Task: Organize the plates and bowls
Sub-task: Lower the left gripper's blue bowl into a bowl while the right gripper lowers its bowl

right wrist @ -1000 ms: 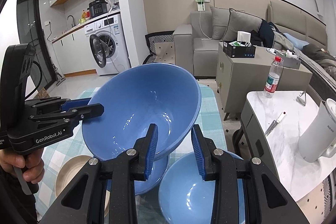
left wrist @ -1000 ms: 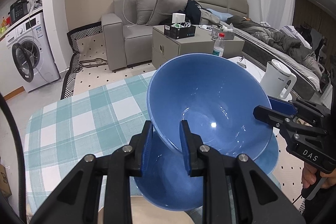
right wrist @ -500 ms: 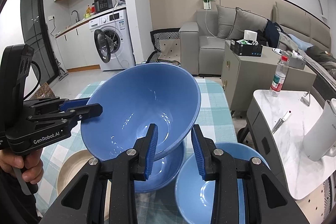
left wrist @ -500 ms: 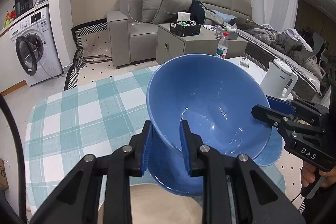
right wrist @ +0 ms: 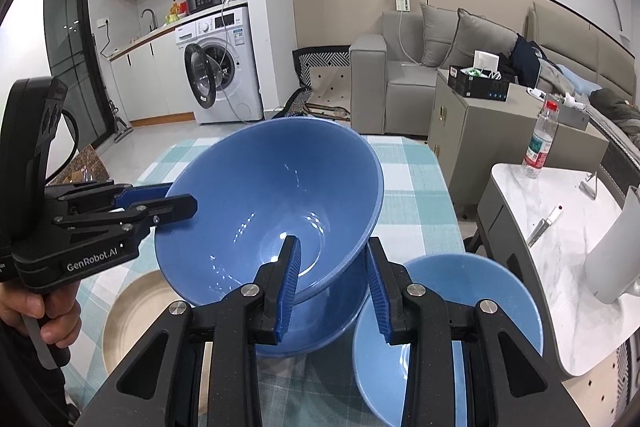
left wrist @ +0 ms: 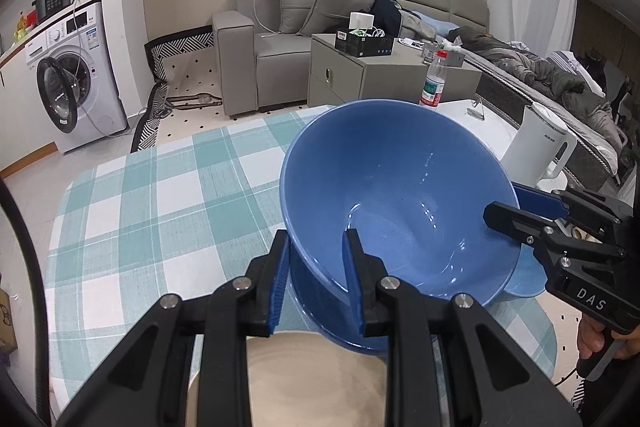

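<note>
A large blue bowl hangs tilted between both grippers. My left gripper is shut on its near rim, one finger inside and one outside. On the opposite rim my right gripper is shut in the same way. Each gripper also shows in the other's view: the right gripper and the left gripper. Directly under the held bowl stands a second blue bowl, and the two overlap; I cannot tell whether they touch. A third blue bowl stands beside it. A beige plate lies close by.
The dishes are on a table with a teal checked cloth. Beside it is a marble side table with a white kettle and a water bottle. A hand holds the left gripper's handle.
Both grippers have come down together with the big blue bowl. It now sits lower over the second blue bowl, and the tablecloth looks nearer.
</note>
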